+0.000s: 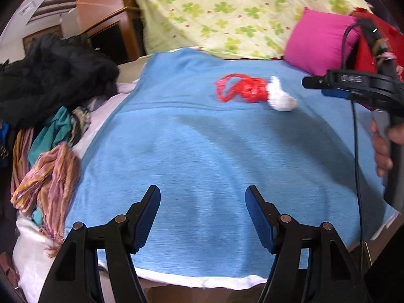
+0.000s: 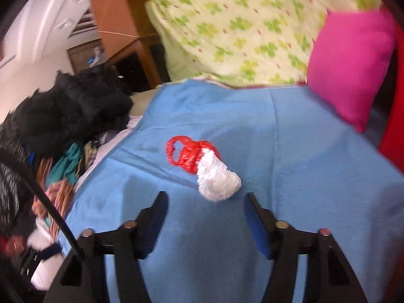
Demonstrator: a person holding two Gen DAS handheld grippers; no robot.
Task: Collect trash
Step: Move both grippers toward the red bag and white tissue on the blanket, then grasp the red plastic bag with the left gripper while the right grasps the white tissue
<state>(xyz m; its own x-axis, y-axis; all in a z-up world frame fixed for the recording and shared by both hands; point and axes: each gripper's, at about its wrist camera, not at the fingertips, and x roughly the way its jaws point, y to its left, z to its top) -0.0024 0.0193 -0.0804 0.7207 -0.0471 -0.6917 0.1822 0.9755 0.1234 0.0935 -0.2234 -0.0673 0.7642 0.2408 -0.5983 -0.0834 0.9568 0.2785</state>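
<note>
A crumpled white wad of trash (image 1: 281,97) lies on the blue blanket (image 1: 202,151), touching a red plastic bag (image 1: 242,89) to its left. In the right wrist view the white wad (image 2: 218,178) and red bag (image 2: 189,154) lie just ahead of my right gripper (image 2: 205,202), which is open and empty. My left gripper (image 1: 203,197) is open and empty, well short of the trash over the near part of the blanket. The right gripper's body (image 1: 353,85) shows at the right edge of the left wrist view, beside the wad.
A pile of clothes, black (image 1: 55,75) and striped (image 1: 45,176), lies along the blanket's left side. A pink pillow (image 1: 320,40) and a green-flowered sheet (image 1: 227,12) stand at the back. A red object (image 2: 394,116) is at the right.
</note>
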